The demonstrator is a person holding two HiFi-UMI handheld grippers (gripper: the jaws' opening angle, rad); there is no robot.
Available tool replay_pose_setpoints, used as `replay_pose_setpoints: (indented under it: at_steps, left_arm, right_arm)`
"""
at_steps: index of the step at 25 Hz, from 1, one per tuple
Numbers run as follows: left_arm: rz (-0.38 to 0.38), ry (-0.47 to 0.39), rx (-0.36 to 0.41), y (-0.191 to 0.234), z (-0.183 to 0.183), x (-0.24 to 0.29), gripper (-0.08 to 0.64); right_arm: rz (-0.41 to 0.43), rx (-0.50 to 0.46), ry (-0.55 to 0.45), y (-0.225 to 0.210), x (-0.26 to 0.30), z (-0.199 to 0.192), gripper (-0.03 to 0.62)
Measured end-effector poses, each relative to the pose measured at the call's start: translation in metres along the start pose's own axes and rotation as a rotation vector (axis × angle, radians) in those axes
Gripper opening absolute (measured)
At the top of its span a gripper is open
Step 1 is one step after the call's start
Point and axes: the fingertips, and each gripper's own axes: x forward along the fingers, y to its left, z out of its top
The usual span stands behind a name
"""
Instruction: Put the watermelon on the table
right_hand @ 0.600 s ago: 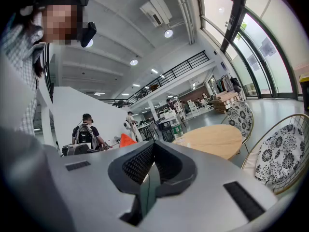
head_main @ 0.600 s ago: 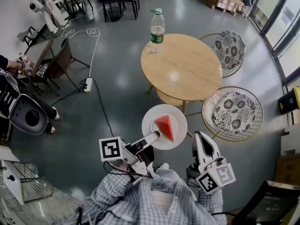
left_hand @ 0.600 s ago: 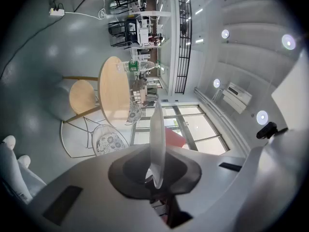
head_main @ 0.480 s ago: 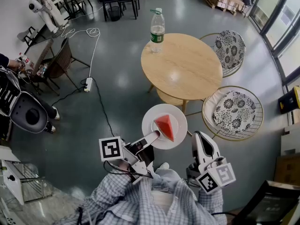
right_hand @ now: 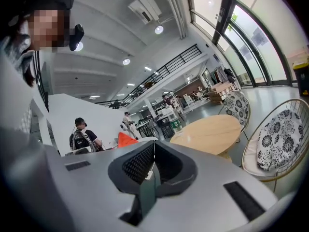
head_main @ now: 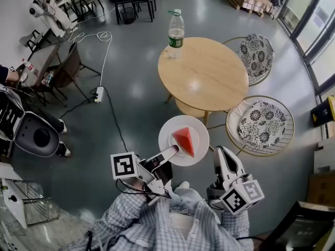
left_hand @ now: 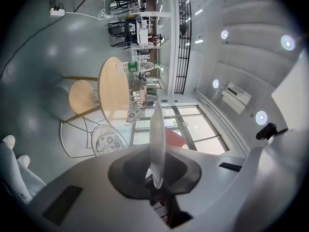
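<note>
A red wedge of watermelon (head_main: pixel 183 140) lies on a white plate (head_main: pixel 198 128) that I hold up in front of me. My left gripper (head_main: pixel 173 151) is shut on the plate's near left rim. In the left gripper view the plate (left_hand: pixel 157 144) stands edge-on between the jaws, with the watermelon (left_hand: pixel 174 138) showing red behind it. My right gripper (head_main: pixel 222 156) hangs to the right of the plate, apart from it; its jaws are shut with nothing between them (right_hand: pixel 153 164). The round wooden table (head_main: pixel 204 75) stands ahead, beyond the plate.
A plastic water bottle (head_main: pixel 175 34) stands at the table's far left edge. Two wire chairs with patterned cushions (head_main: pixel 259 123) (head_main: pixel 255 54) sit right of the table. A white machine (head_main: pixel 31 132) stands on the left, and a cable with a power strip (head_main: pixel 98 94) lies on the grey floor.
My right gripper's marker cube has turned slightly. The plate, the watermelon and my left gripper have stayed in place. The white machine at the left has shifted a little.
</note>
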Motion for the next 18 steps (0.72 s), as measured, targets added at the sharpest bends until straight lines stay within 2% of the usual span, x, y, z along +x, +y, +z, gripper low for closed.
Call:
replay_pose_setpoints:
  at_steps: [4,8,10,14,18]
  left_arm:
    - [-0.005,-0.003,-0.002,0.000,0.002,-0.002,0.031]
    - [-0.008,-0.002,0.001,0.000,0.006,-0.003,0.031]
    - [-0.007,0.002,0.004,-0.001,0.008,-0.004,0.031]
    - [-0.019,0.004,0.007,-0.003,0.011,-0.006,0.031]
    - [-0.030,0.001,0.001,-0.004,0.016,-0.013,0.031]
  right_arm:
    - [0.018,0.080,0.042,0.004,0.007,-0.010,0.009]
    - [0.059,0.251,0.045,0.007,0.013,-0.016,0.015]
    - [0.078,0.300,0.053,0.010,0.016,-0.017,0.061]
    - [0.107,0.301,0.103,0.019,0.026,-0.027,0.078]
    - [0.133,0.291,0.110,0.031,0.032,-0.032,0.077]
